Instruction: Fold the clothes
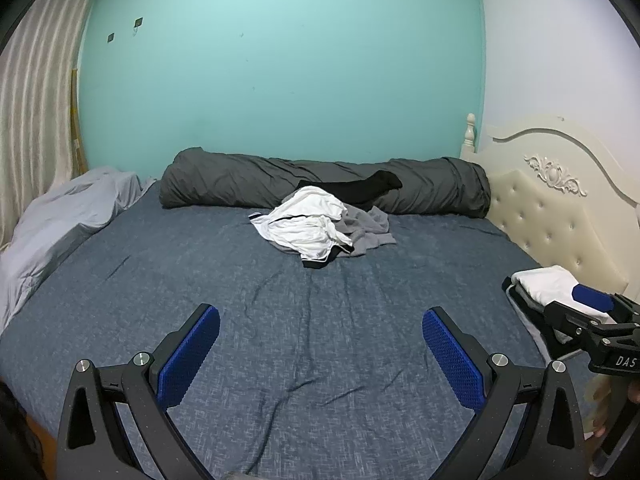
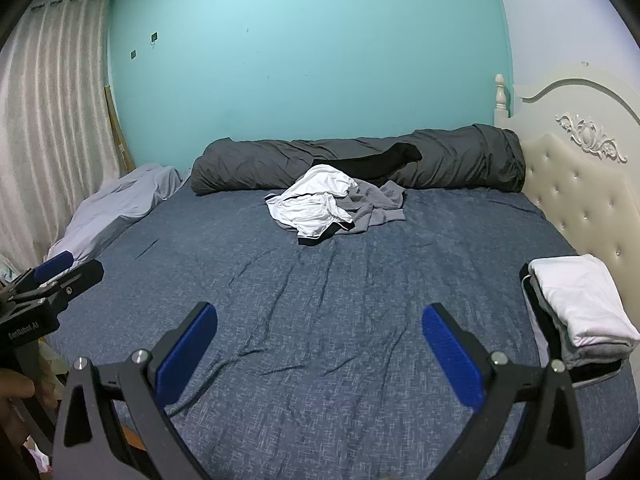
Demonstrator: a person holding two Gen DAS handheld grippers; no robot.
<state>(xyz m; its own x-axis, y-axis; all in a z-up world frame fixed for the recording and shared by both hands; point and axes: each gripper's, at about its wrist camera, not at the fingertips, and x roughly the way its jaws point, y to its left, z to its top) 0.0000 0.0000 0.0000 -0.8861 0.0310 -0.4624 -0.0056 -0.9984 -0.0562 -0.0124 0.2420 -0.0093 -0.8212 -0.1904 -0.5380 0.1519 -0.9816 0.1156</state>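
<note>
Both the left gripper (image 1: 320, 356) and right gripper (image 2: 320, 354) are hovering spread and empty while the crumpled white garment (image 2: 316, 204) is lying limp and light, best pinched at its dark-trimmed hem.

Place: a bedroom in a home.
Bed (image 1: 280, 320): wide, under a blue sheet, filling most of the room.
Headboard (image 2: 576, 184): cream, tufted, with a carved crest.
Bedding: a grey duvet (image 1: 320, 184) rolled against the teal wall (image 1: 280, 60).
Window side: a pale striped curtain (image 2: 52, 120).
Laundry: loose clothes (image 2: 332, 204) mid-bed, a folded stack (image 2: 580, 308) beside the headboard.
</note>
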